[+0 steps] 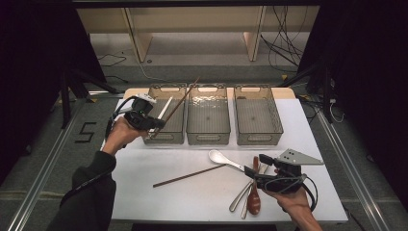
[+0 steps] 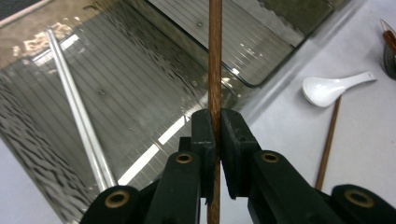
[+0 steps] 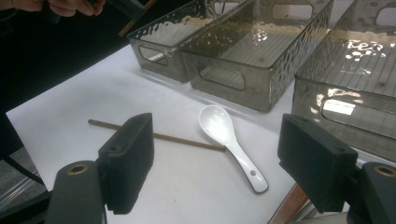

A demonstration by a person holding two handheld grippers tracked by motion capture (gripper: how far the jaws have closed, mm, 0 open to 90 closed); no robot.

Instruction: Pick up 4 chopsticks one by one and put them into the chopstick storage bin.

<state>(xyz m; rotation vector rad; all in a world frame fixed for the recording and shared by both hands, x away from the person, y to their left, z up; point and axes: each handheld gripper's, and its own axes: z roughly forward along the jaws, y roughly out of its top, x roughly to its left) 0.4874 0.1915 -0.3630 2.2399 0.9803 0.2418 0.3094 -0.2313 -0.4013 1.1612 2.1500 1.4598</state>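
Observation:
My left gripper (image 1: 155, 124) (image 2: 215, 126) is shut on a brown chopstick (image 1: 183, 98) (image 2: 215, 60), which slants up over the left smoky plastic bin (image 1: 166, 130) (image 2: 140, 70). A pale chopstick (image 1: 164, 108) (image 2: 77, 107) lies inside that bin. A second brown chopstick (image 1: 190, 175) (image 3: 159, 136) (image 2: 329, 140) rests on the white table beside a white ceramic spoon (image 1: 223, 159) (image 3: 224, 135) (image 2: 327, 88). At the front right, my right gripper (image 1: 257, 165) (image 3: 222, 158) stands open above the table, its jaws wide apart, facing the spoon with nothing between them.
The middle bin (image 1: 208, 132) (image 3: 261, 60) and the right bin (image 1: 257, 132) (image 3: 355, 74) stand in a row behind the spoon. Metal spoons (image 1: 240, 195) and a brown wooden spoon (image 1: 253, 192) lie by my right hand. The table's front edge is near.

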